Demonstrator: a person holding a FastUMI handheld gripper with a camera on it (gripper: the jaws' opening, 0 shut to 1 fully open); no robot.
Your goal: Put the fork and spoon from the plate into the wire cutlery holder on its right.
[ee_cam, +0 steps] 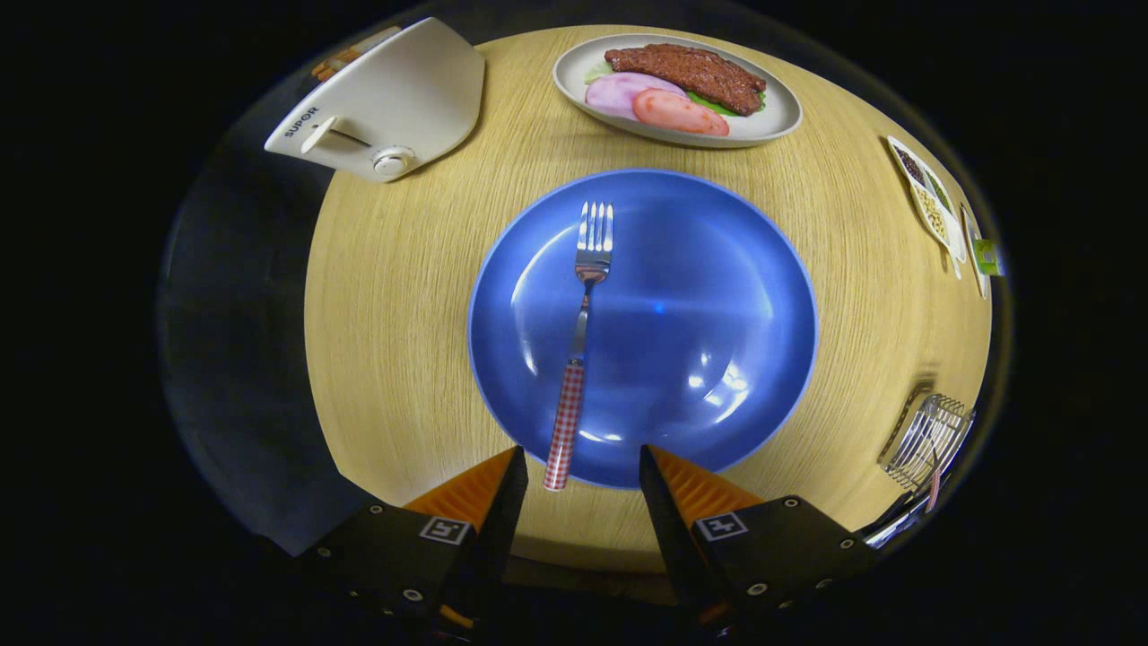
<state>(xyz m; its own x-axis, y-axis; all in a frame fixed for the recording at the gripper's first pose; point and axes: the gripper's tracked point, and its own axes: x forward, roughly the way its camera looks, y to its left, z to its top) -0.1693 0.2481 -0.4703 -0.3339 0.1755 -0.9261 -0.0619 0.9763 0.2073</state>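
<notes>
A blue plate (pixel 708 296) lies in the middle of the round wooden table, just ahead of my fingers. On its left half rests a metal fork (pixel 578 336) with a red-checked handle, tines pointing away, handle end over the near rim. My gripper (pixel 581 462) hovers above the near rim, open, with nothing held; the fork's handle end shows in the gap between the two fingertips, lower down. The wire cutlery holder (pixel 928 440) stands far right of the plate at the table's edge. A red-checked handle (pixel 934 489) sticks out of it.
A white oval dish (pixel 780 121) with meat and sliced food sits beyond the plate. A white appliance (pixel 386 103) with a knob stands at the far left. Small white condiment dishes (pixel 933 202) line the right edge of the table (pixel 404 296).
</notes>
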